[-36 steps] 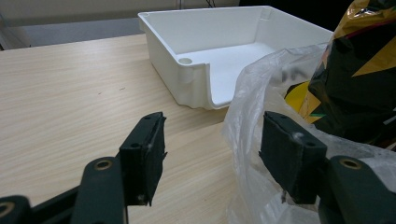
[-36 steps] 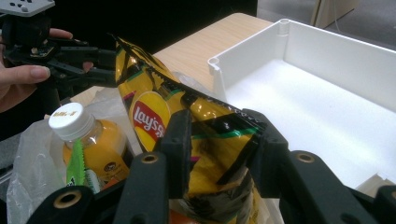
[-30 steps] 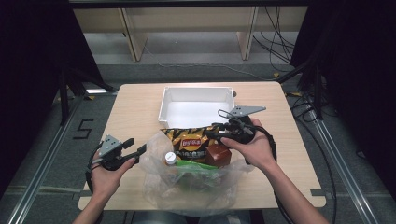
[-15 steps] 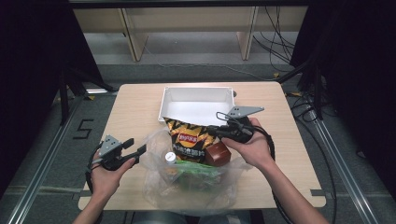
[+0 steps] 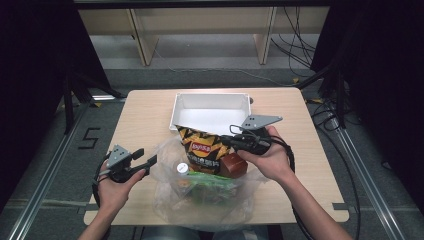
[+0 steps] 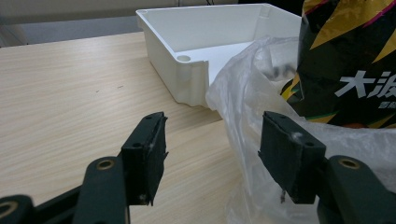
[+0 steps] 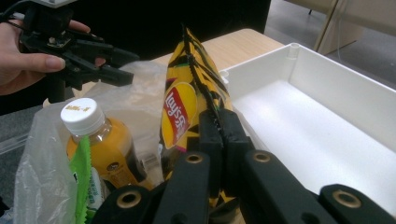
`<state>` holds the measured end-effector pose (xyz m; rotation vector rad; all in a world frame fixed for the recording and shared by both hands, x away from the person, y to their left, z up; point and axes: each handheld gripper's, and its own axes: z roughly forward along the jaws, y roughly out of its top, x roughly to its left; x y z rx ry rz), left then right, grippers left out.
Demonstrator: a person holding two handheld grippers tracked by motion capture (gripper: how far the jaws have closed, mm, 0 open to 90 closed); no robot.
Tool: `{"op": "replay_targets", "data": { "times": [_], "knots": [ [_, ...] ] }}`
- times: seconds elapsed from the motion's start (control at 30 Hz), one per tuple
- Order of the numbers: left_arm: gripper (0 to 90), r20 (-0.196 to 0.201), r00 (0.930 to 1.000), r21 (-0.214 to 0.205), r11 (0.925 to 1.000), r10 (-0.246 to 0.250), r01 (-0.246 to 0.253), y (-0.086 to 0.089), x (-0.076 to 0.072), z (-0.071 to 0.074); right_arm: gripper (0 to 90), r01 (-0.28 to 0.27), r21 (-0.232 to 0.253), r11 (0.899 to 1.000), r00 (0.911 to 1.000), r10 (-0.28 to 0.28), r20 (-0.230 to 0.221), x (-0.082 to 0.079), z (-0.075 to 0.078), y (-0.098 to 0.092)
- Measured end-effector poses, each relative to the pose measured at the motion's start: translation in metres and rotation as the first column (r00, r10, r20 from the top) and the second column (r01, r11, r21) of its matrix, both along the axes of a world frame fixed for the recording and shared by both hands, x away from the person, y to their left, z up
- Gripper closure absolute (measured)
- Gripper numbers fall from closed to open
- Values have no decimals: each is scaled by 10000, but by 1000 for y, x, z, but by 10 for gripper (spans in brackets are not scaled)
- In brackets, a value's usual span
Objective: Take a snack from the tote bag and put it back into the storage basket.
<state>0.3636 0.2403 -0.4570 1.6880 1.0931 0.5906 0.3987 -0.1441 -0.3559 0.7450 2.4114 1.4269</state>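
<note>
A black and yellow chip bag [image 5: 202, 148] stands upright in a clear plastic bag [image 5: 170, 202], its top leaning over the front wall of a white bin [image 5: 210, 96]. My right gripper [image 5: 226, 142] has just closed and is shut on the chip bag's [image 7: 180, 107] edge; in the right gripper view the jaws [image 7: 218, 123] pinch its seam. My left gripper [image 5: 145, 158] is open at the plastic bag's left side. In the left gripper view its jaws [image 6: 212, 140] stand apart, the right pad against the plastic [image 6: 243, 102] without pinching it.
Also in the plastic bag are a white-capped bottle of orange drink [image 7: 100, 140], a green packet [image 5: 207, 182] and a brown pack [image 5: 233, 165]. The white bin [image 7: 317, 130] is empty. Bare wooden tabletop [image 5: 145, 120] lies left of the bin.
The right gripper's jaws have closed onto the chip bag, and the bag's top has shifted slightly toward the bin. The left hand has stayed where it was.
</note>
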Motion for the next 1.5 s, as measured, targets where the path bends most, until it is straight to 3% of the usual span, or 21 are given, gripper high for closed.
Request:
{"op": "replay_targets", "data": {
  "times": [0.13, 0.17, 0.2, 0.27, 0.5, 0.53, 0.57, 0.6, 0.73, 0.87, 0.9, 1.0, 1.03, 1.07, 1.1, 1.17, 1.2, 1.3, 1.33, 1.5],
  "knots": [
    [408, 9, 10000, 14, 10000, -30, 30, 0, 0, -1, 900, -41, 98, 9999, 10000, 40, 85, -2, 3, 0],
    [408, 9, 10000, 17, 10000, -35, 35, 0, 0, -1, 900, -162, 136, 9998, 9995, 158, 287, -2, 4, -1],
    [408, -6, 10000, 35, 10000, -34, 35, 0, 0, 0, 900, -115, 136, 9998, 9999, 113, 114, -3, 5, -1],
    [408, 3, 10000, 24, 10000, -12, 12, -1, 0, 0, 900, -335, 241, 9991, 9987, 325, 383, -3, 5, 0],
    [410, 12, 10000, 1, 10000, -3, 3, -1, 0, 0, 900, -91, 465, 9989, 9990, 71, 438, -7, 12, -1],
    [410, 9, 10000, 11, 10000, -4, 4, -1, 0, 0, 900, -88, 423, 9991, 9979, 61, 643, -7, 13, -2],
    [410, 14, 10000, 15, 10000, -12, 12, 0, 0, 0, 900, -195, 441, 9988, 9992, 179, 348, -10, 14, -2],
    [410, 18, 10000, 13, 10000, -15, 15, 0, 0, 0, 900, -213, 447, 9988, 9979, 185, 618, -9, 15, -2],
    [411, 5, 10000, 19, 10000, -9, 9, 0, 0, 0, 900, -283, 622, 9977, 9955, 225, 922, -10, 18, -2],
    [413, -24, 10000, -8, 10000, -41, 41, -2, 1, -1, 900, -262, 721, 9971, 9961, 199, 862, -14, 25, -3],
    [413, -11, 10000, -34, 10000, -93, 93, -2, 1, -1, 900, -282, 741, 9969, 9926, 192, 1196, -13, 27, -3],
    [414, 2, 10000, -61, 9999, -97, 97, -2, 2, 0, 900, -470, 856, 9952, 9936, 378, 1061, -16, 33, -3],
    [415, 0, 10000, -50, 10000, -83, 83, -3, 2, 0, 900, -385, 839, 9957, 9906, 270, 1341, -16, 35, -4],
    [416, -2, 10000, -50, 10000, -55, 55, -3, 2, 0, 900, -472, 944, 9944, 9938, 373, 1045, -17, 36, -3],
    [416, -8, 10000, -46, 10000, -75, 75, -3, 2, 0, 900, -402, 1007, 9941, 9909, 268, 1317, -17, 37, -3],
    [417, -16, 10000, -51, 10000, -77, 77, -3, 2, 0, 900, -517, 1134, 9922, 9927, 387, 1146, -18, 39, -3],
    [418, -11, 10000, -51, 9999, -95, 95, -3, 2, 0, 900, -422, 1034, 9937, 9875, 257, 1553, -17, 41, -5],
    [419, 25, 9999, -56, 9999, -126, 126, -4, 2, 0, 900, -384, 1239, 9915, 9881, 193, 1523, -18, 42, -4],
    [419, 30, 9999, -65, 9999, -127, 128, -4, 2, 0, 900, -360, 1252, 9915, 9913, 195, 1303, -19, 43, -4],
    [421, -7, 9999, -55, 9999, -127, 127, -4, 2, 0, 900, -447, 1375, 9895, 9884, 238, 1503, -18, 48, -7]
  ]
}}
